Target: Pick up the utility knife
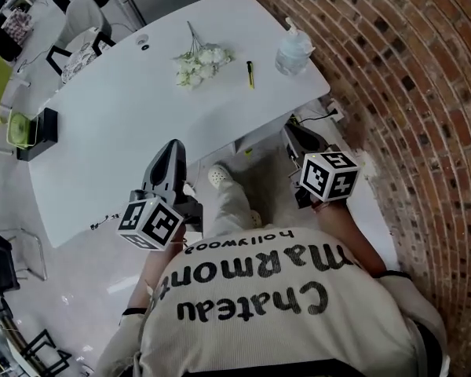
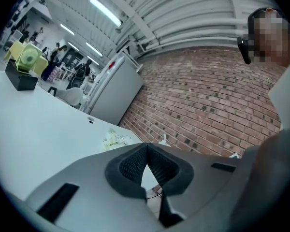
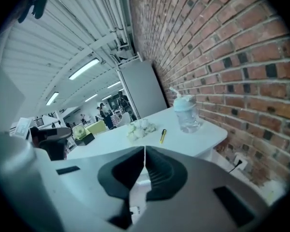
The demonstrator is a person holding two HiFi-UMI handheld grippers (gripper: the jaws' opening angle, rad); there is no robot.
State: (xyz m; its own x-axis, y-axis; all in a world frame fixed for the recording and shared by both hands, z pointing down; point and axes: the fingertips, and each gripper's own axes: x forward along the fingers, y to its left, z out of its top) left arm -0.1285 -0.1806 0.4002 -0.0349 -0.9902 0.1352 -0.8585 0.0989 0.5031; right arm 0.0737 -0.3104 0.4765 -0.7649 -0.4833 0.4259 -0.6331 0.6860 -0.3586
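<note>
Though ahead, knife [image 3: 163, 136] beyond right tool [image 3: 144, 153]

Utility knife [image 1: 250, 75] is showing up yellow with black bits, table [image 1: 118, 132] is looking plain white, flowers [image 1: 198, 65] white too. Brick wall [image 1: 408, 69] is doing reddish-brown with pale mortar lines. Left gripper [image 2: 146, 149] and right gripper [image 3: 144, 153] are rocking grey, with their cubes wearing black-and-white squares.

Bright ceiling striplights; gripper views curve, darkening at their rims.
</note>
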